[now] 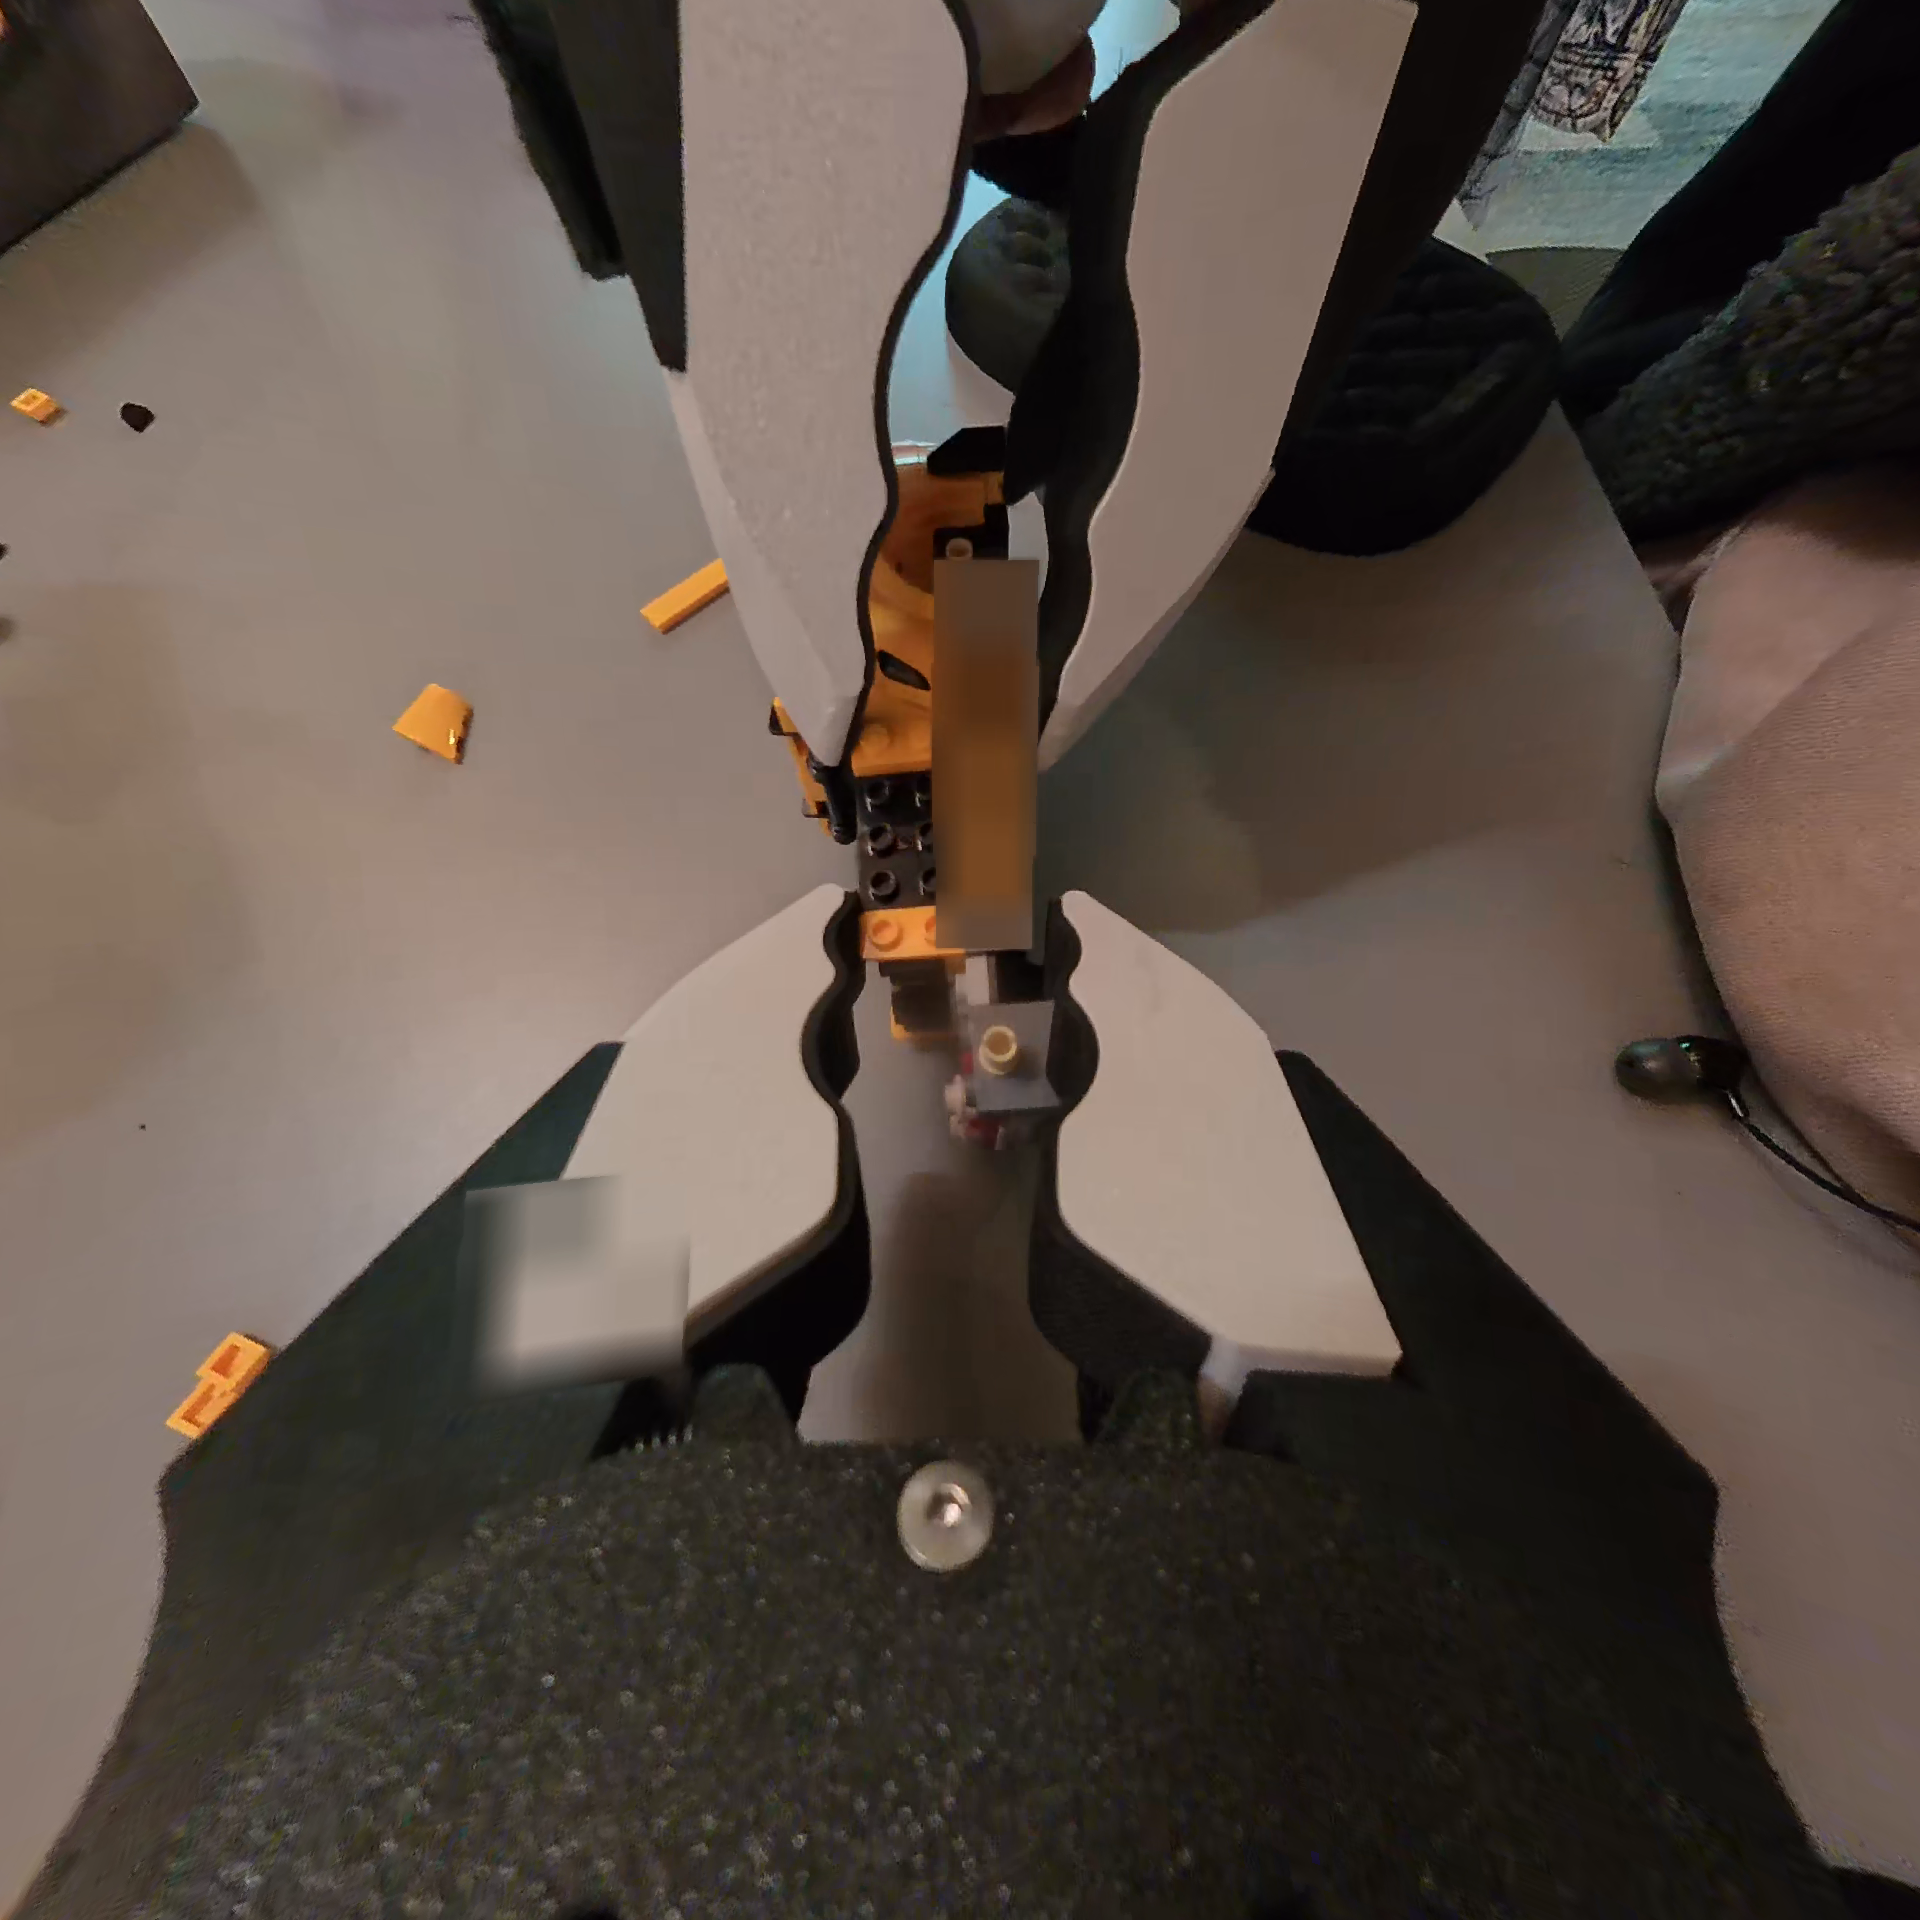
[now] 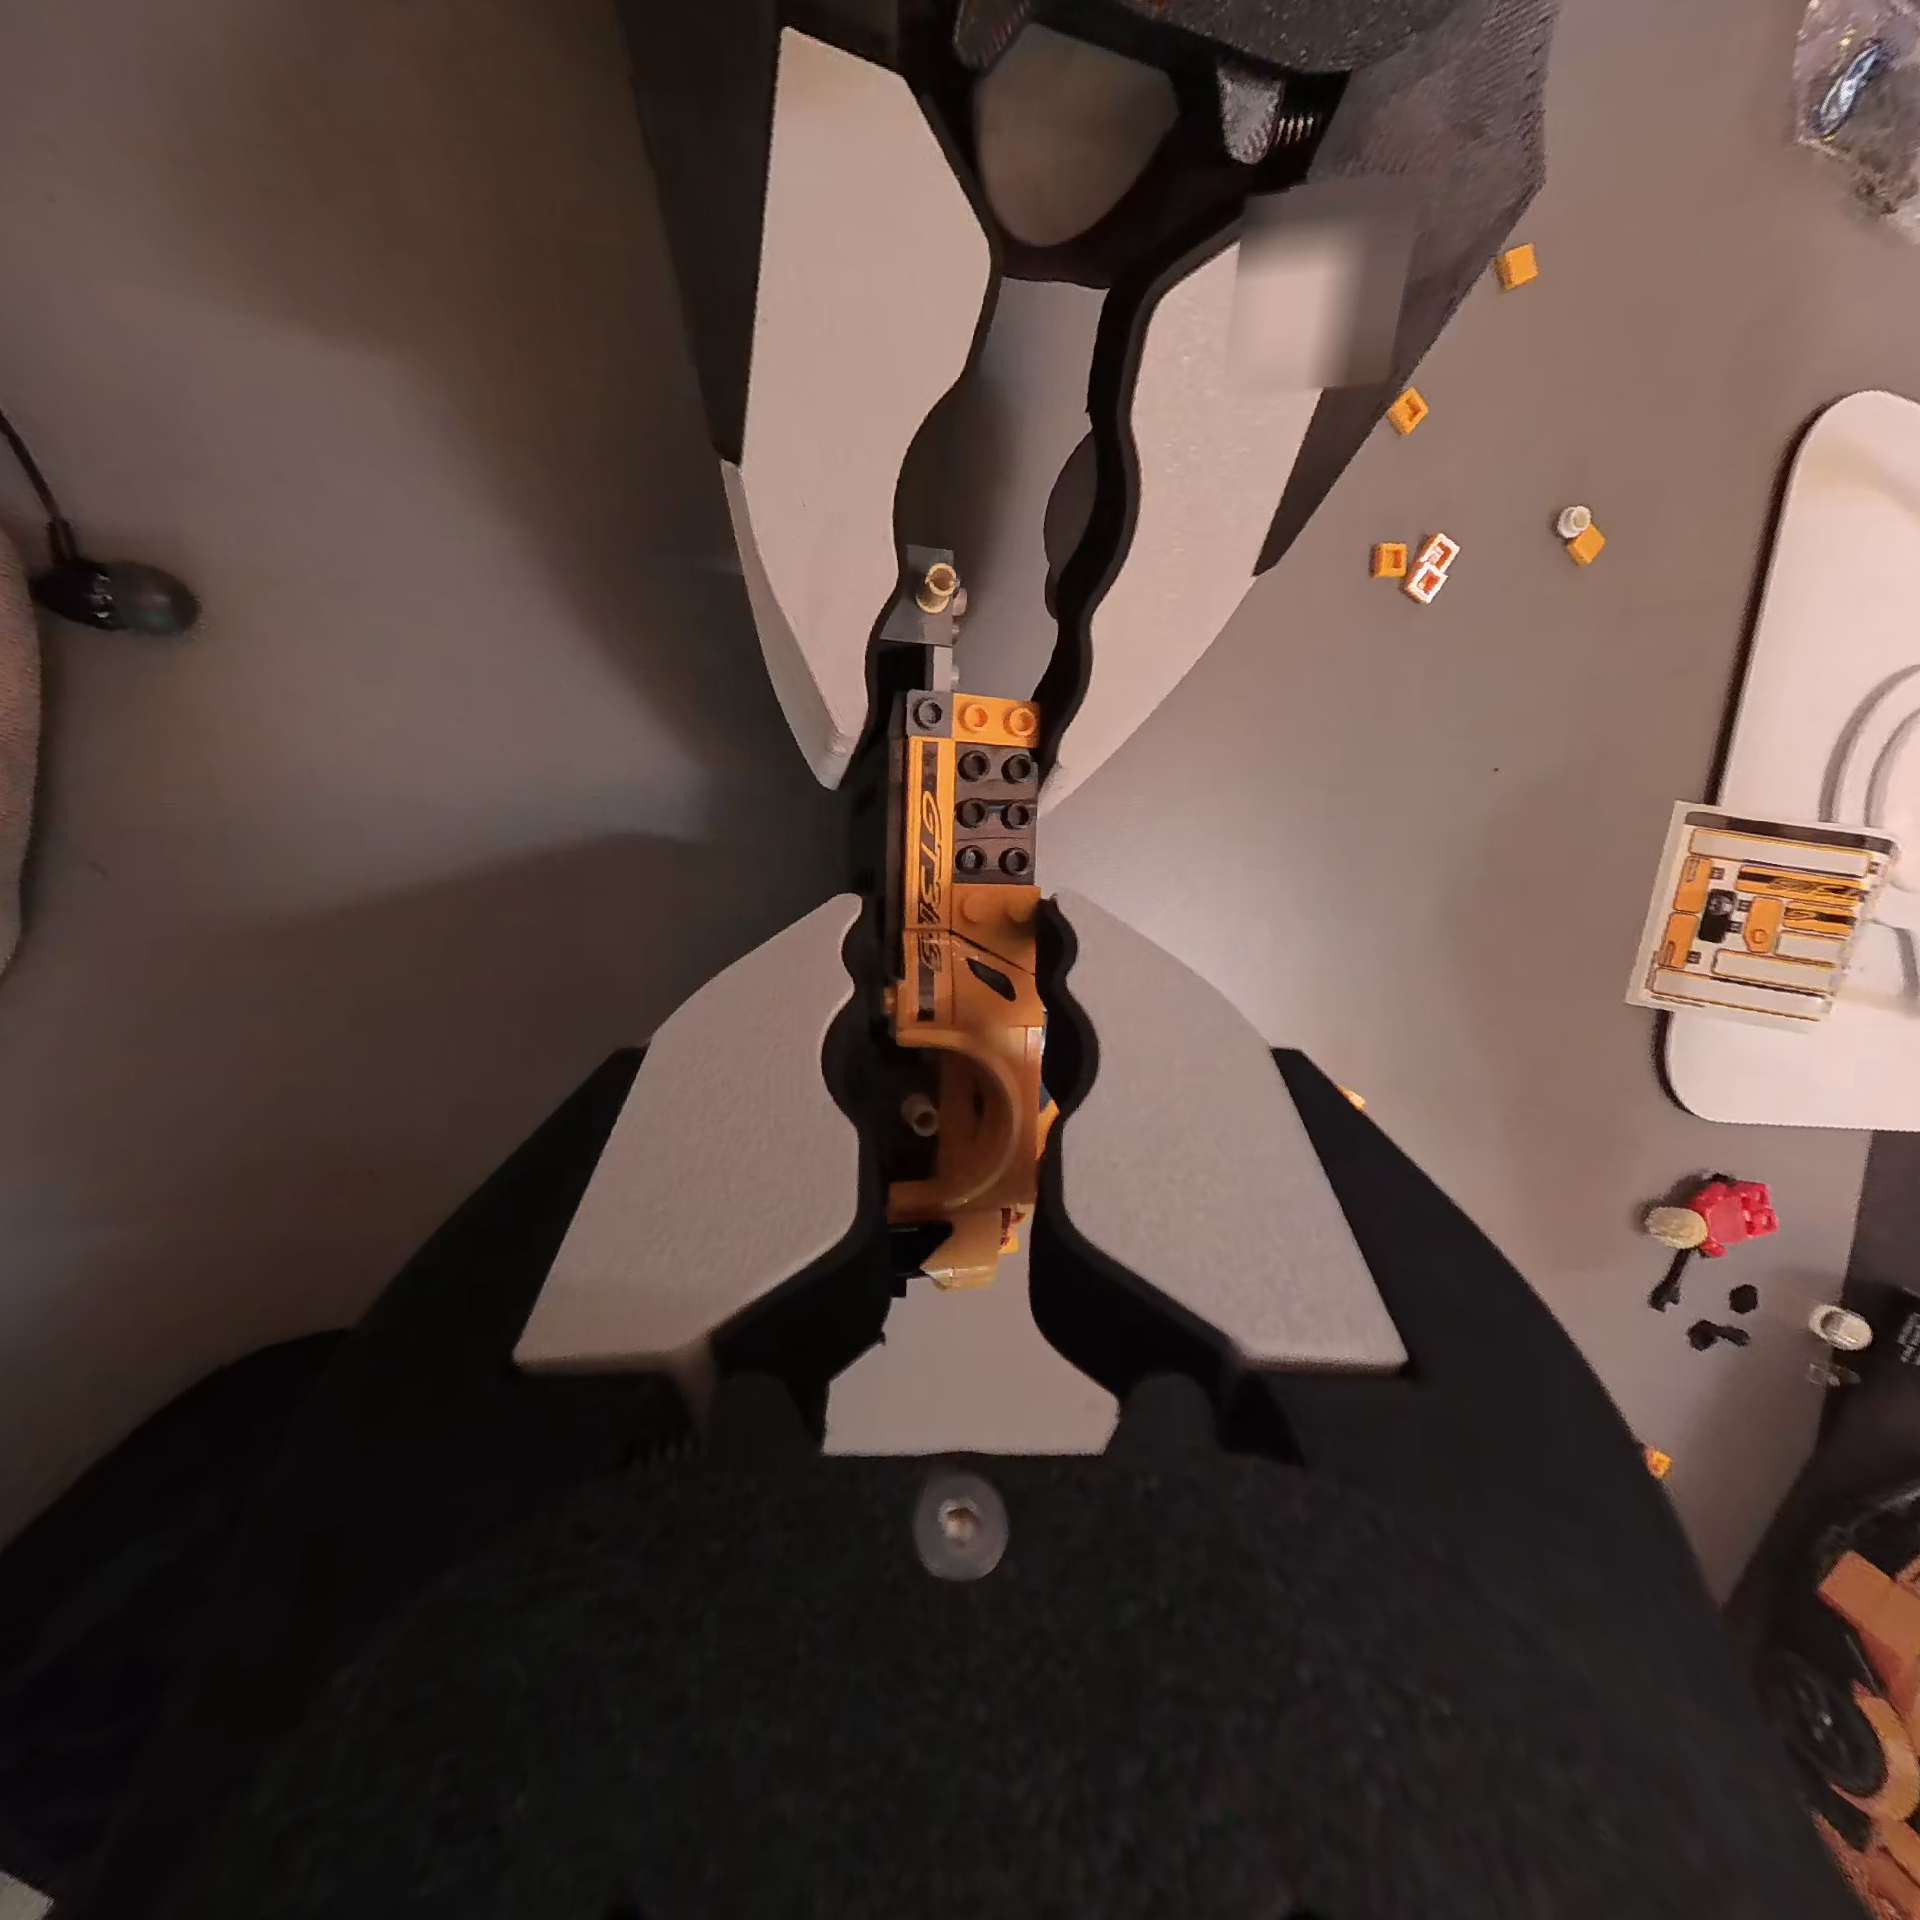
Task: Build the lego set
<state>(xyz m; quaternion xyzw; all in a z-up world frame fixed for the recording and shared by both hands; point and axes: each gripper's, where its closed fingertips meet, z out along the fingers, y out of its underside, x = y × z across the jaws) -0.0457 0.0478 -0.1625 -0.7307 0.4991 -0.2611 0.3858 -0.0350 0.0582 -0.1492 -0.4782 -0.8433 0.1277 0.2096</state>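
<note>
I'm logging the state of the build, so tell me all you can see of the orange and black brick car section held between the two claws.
The car section is a long, narrow, glossy plastic brick assembly, mostly orange, with a black studded block in the middle, orange studs at both ends and a curved wheel arch. A striped decal runs along one side. A small grey piece with a tan peg juts from one end. It hangs above the grey table, gripped at opposite ends by the right claw and left claw, pads against its sides.

Place: a home, most likely a hobby table.
Surface: plain grey tabletop (image 1: 312,935).
Clues: loose orange bricks (image 1: 434,722), sticker sheet (image 2: 1756,925), white tray (image 2: 1787,727), earbud on its cable (image 1: 1673,1065).
Edge: knitted dark fabric (image 1: 1766,353), patterned rug (image 1: 1621,62).
</note>
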